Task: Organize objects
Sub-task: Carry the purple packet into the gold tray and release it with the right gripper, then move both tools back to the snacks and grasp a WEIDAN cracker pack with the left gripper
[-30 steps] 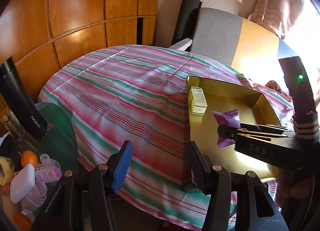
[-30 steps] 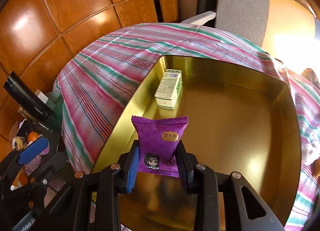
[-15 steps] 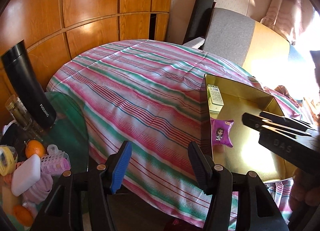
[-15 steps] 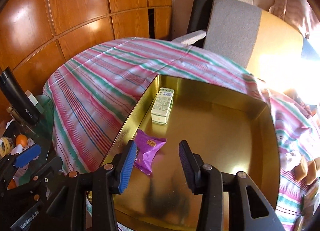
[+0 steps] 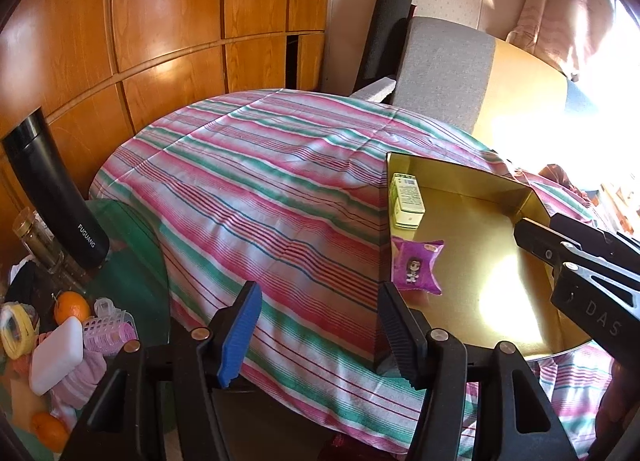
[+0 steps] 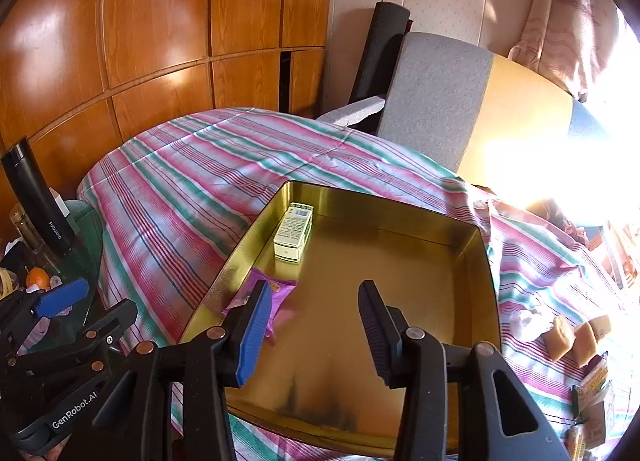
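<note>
Counting what lay inside the gold tray (image 6: 490,273), I found two things: one white and green carton (image 6: 293,236) near its far left corner, and one purple snack packet (image 5: 416,266) flat on the tray floor just in front of the carton, close to the left wall. A second before, I held this packet pinched in my right gripper (image 6: 312,331); now the packet was released, my right gripper had lifted back above the tray, and its jaws stood a little apart with nothing between them. My left gripper (image 5: 316,335) had hardly changed; it hovered over the tablecloth (image 5: 256,189) with the jaws about half open and empty. The tray sat on a cloth striped in pink, green and white. Behind were orange wooden panels (image 5: 160,21), and at the left one black flask (image 5: 56,193) stood beside two oranges (image 5: 71,306).
</note>
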`<state>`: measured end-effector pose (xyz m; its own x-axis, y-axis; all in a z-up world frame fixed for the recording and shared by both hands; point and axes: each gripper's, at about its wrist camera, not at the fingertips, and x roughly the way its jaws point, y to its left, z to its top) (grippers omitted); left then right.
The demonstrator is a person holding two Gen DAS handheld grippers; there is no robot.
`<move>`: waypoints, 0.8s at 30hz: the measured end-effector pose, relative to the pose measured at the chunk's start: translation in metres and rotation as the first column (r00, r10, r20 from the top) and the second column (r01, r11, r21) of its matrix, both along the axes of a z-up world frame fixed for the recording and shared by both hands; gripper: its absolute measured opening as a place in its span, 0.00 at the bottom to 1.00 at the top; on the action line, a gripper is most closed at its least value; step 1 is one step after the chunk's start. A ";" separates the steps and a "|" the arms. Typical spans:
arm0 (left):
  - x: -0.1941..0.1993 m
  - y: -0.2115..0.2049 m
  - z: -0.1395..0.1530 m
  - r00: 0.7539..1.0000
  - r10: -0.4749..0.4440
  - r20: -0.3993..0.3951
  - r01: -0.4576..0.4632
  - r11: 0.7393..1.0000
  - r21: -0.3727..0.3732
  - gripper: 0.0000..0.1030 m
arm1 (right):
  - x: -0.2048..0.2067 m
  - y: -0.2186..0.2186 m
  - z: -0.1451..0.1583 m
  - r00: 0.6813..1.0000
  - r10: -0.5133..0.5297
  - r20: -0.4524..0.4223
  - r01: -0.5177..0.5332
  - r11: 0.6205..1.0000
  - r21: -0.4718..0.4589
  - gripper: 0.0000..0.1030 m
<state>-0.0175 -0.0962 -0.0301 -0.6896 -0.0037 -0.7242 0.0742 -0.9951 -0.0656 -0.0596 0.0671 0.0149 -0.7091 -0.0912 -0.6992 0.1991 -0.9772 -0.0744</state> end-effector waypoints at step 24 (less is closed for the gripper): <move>0.004 0.133 0.029 0.944 -0.326 -0.054 0.320 0.943 -0.091 0.62 | 0.068 0.204 -0.017 0.922 -0.387 0.019 0.386 0.921 0.054 0.52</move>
<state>-0.0132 0.0372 -0.0007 -0.7102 0.1717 -0.6828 -0.2539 -0.9670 0.0208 0.0081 0.2709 -0.0017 -0.6618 0.2198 -0.7167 -0.1903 -0.9740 -0.1229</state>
